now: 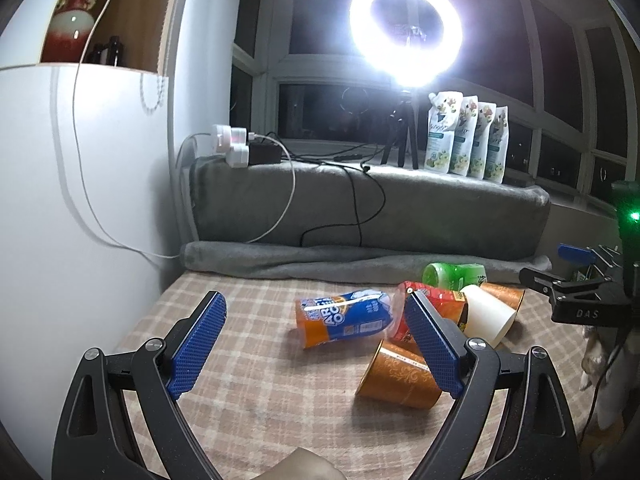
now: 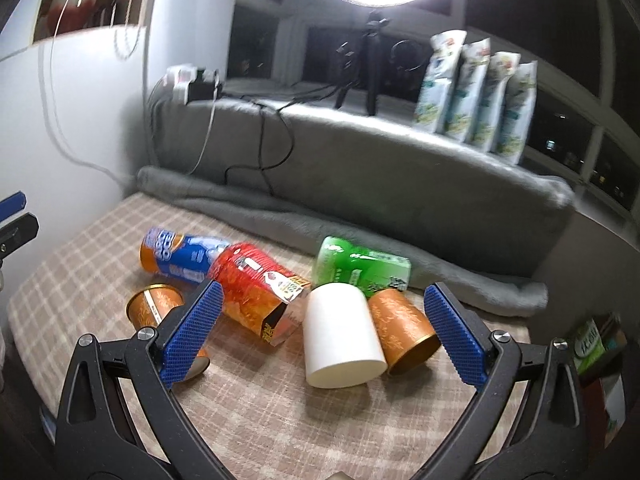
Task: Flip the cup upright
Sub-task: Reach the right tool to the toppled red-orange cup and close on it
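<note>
Several cups lie on their sides on a checked cloth [image 2: 280, 420]. A white cup [image 2: 342, 336] lies mouth toward me; it also shows in the left wrist view [image 1: 486, 314]. An orange-gold cup [image 2: 404, 330] lies to its right, another orange-gold cup [image 2: 158, 306] [image 1: 400, 374] at the left. A red-orange cup [image 2: 256, 294], a blue-orange cup [image 2: 180, 256] [image 1: 344, 316] and a green cup [image 2: 360, 266] lie behind. My right gripper [image 2: 320, 340] is open, with the white cup between its fingers' line of view. My left gripper [image 1: 316, 350] is open and empty above the cloth.
A grey blanket [image 2: 380, 192] covers the ledge behind, with a rolled edge along the cloth. A ring light on a tripod [image 1: 404, 28], cables, a power strip [image 1: 236, 144] and several pouches [image 1: 466, 138] stand on the ledge. A white wall [image 1: 80, 200] is at the left.
</note>
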Demonstrator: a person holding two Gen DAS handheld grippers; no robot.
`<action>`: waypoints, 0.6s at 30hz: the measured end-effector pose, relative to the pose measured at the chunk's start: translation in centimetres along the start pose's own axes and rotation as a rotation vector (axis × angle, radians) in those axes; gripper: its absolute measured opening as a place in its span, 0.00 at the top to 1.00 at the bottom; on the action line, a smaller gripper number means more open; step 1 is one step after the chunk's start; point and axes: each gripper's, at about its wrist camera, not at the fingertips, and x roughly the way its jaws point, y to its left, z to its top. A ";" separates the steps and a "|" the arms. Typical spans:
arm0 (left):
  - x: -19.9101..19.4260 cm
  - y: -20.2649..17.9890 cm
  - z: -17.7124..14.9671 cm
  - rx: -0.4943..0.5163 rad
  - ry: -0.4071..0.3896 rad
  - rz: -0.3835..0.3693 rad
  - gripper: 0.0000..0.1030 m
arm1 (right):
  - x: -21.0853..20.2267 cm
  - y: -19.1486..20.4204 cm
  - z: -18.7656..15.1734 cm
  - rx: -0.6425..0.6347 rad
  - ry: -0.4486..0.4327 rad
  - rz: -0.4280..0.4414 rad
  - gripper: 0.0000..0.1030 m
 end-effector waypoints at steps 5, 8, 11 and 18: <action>0.6 0.4 -0.6 -0.002 0.039 0.000 0.12 | 2.8 1.1 0.4 -0.118 0.081 0.065 0.01; 0.9 0.7 -1.1 -0.006 0.061 0.003 0.12 | 4.6 2.2 0.7 -0.215 0.131 0.111 0.01; 1.1 1.1 -1.4 -0.012 0.078 0.007 0.12 | 6.7 3.0 1.2 -0.278 0.189 0.152 0.01; 1.5 1.9 -1.7 -0.025 0.098 0.024 0.12 | 11.0 4.6 1.9 -0.431 0.306 0.248 0.01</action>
